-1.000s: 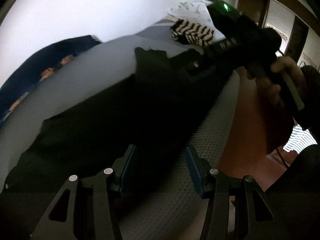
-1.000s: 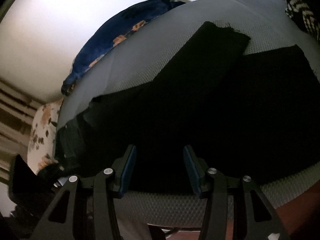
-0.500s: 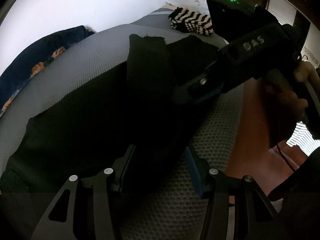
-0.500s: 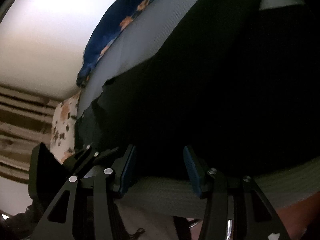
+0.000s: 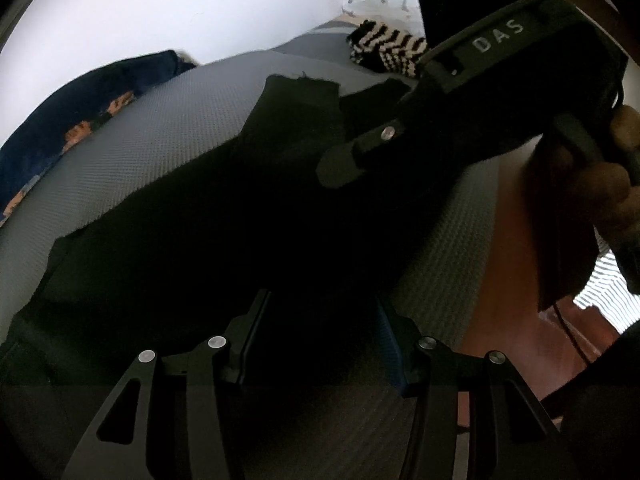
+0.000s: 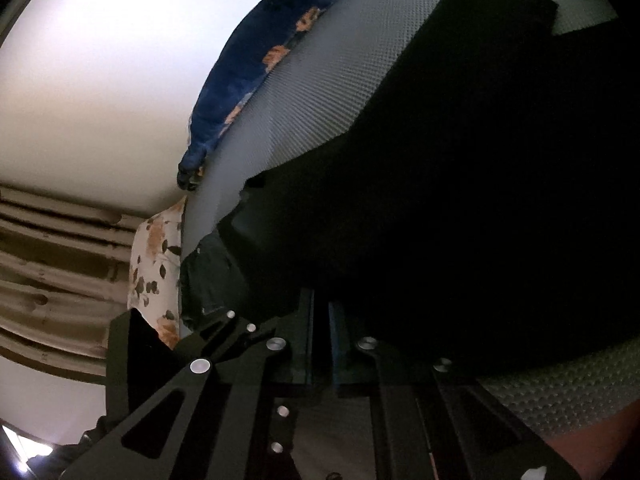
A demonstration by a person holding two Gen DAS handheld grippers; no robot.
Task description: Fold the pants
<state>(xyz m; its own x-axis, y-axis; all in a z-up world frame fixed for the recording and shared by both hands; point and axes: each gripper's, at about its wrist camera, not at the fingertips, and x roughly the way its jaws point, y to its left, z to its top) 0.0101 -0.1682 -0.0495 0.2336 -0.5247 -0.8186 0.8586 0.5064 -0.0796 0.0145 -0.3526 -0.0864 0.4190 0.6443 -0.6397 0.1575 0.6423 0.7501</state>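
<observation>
Black pants [image 5: 224, 216] lie spread flat on a grey textured mattress [image 5: 168, 128], legs pointing to the far end. In the right wrist view the pants [image 6: 460, 184] fill the right half. My left gripper [image 5: 320, 332] is open, its fingers over the near edge of the pants. My right gripper [image 6: 320, 320] is shut on the near edge of the pants. Its black body [image 5: 480, 92] also shows in the left wrist view, held by a hand above the pants.
A dark blue floral blanket [image 5: 72, 120] lies along the far left of the mattress. A black-and-white striped cloth [image 5: 388, 50] sits at the far end. A floral pillow [image 6: 156, 264] lies beside the mattress. The mattress's right edge drops to a reddish floor [image 5: 512, 264].
My right gripper closed from open onto the pants' near edge and moved closer to my left gripper. My left gripper stayed open and shifted a little forward over the fabric.
</observation>
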